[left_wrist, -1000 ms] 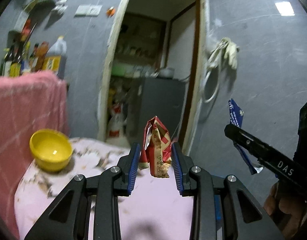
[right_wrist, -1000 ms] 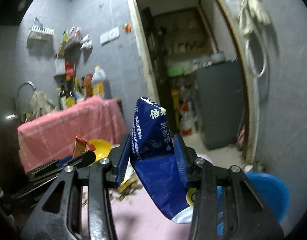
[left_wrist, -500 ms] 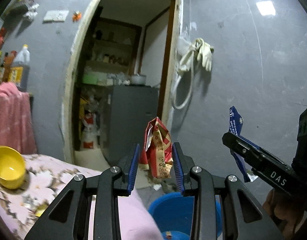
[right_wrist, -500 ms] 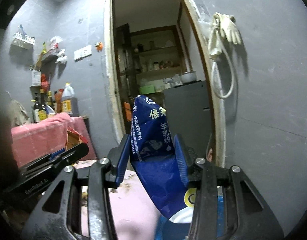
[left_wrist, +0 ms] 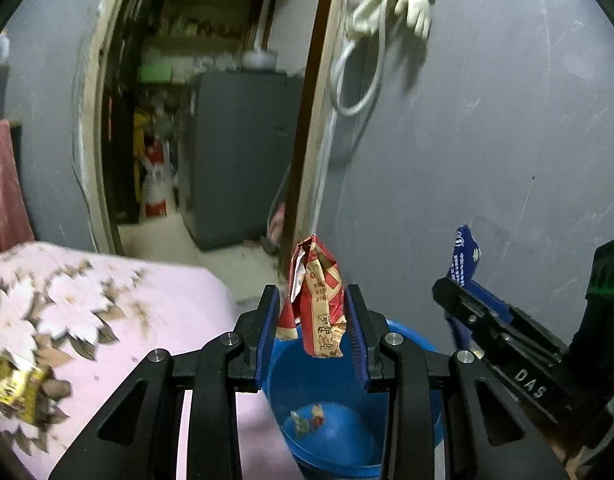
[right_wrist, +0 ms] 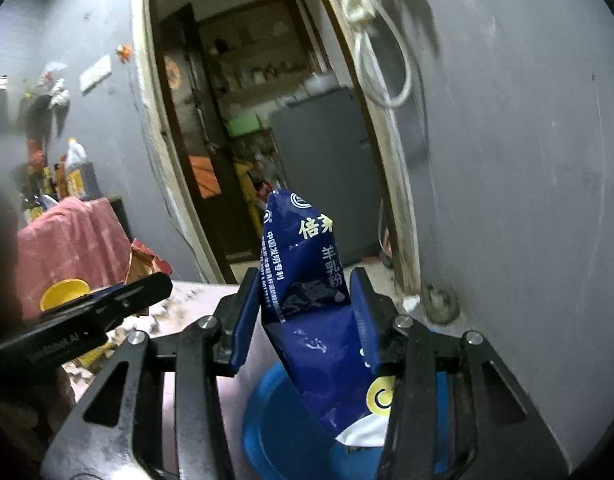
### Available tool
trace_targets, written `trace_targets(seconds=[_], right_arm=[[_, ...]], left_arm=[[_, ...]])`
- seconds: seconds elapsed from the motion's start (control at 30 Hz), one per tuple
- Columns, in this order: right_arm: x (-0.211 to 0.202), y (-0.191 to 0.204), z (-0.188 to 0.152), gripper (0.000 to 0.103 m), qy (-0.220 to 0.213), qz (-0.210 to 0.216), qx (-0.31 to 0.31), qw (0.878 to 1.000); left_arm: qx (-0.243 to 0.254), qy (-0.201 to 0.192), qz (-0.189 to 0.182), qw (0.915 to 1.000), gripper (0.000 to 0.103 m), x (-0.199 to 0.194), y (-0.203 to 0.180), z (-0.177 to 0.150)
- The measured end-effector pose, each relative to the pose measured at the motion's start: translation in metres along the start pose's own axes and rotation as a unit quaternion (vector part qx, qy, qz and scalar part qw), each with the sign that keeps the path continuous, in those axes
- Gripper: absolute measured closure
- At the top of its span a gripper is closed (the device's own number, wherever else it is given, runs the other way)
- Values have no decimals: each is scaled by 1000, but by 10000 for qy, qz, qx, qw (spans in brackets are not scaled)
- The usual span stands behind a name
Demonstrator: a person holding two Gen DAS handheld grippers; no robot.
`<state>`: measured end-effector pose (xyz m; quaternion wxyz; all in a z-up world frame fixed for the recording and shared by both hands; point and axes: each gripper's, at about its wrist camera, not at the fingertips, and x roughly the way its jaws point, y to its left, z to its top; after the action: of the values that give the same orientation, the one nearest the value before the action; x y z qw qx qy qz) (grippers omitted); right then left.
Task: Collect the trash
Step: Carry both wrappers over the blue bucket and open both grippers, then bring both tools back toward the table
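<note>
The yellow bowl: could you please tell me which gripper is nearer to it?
Left. The left gripper, holding the red wrapper, appears beside the yellow bowl in the right wrist view; the right gripper, holding the blue pouch, is farther, above the blue bucket.

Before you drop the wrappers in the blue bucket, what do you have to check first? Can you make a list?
1. Red wrapper between the left gripper pads: ok.
2. Blue bag in the right gripper: ok.
3. Blue bucket below the red wrapper: ok.
4. Bucket under the blue bag: ok, its rim shows beneath.
5. Room in the bucket: ok, only a few scraps inside.
6. Bag will fall clear of the rim: cannot tell.
</note>
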<state>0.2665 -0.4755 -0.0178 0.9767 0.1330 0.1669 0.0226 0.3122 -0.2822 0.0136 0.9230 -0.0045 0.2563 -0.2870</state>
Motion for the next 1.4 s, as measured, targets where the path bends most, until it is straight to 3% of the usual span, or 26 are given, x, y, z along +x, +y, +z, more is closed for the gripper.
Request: trace_targets(seconds=[0.23, 0.47, 0.77, 1.0, 1.17, 1.33, 1.4], right_arm=[[29, -23, -21, 50, 584, -176, 232, 9979], [30, -28, -24, 48, 669, -281, 392, 9966], [5, -6, -4, 42, 328, -332, 177, 9988], [-29, 33, 22, 26, -165, -265, -156, 9994], [-51, 70, 34, 12, -487, -140, -376, 9980], [-66, 108, 36, 0, -719, -1, -576, 9957], [-69, 123, 36, 0, -809, 66, -623, 9948]], left_arm=[[-120, 700, -36, 9975, 65, 40, 3, -17], [-132, 729, -22, 9972, 61, 41, 4, -20], [-360, 207, 117, 9991, 46, 3, 16, -6], [-536, -321, 469, 9969, 28, -49, 32, 9], [-649, -759, 807, 9917, 8, -97, 50, 13], [-690, -1184, 1161, 9837, 4, -146, 68, 11], [-633, -1290, 1336, 9806, 4, -163, 74, 8]])
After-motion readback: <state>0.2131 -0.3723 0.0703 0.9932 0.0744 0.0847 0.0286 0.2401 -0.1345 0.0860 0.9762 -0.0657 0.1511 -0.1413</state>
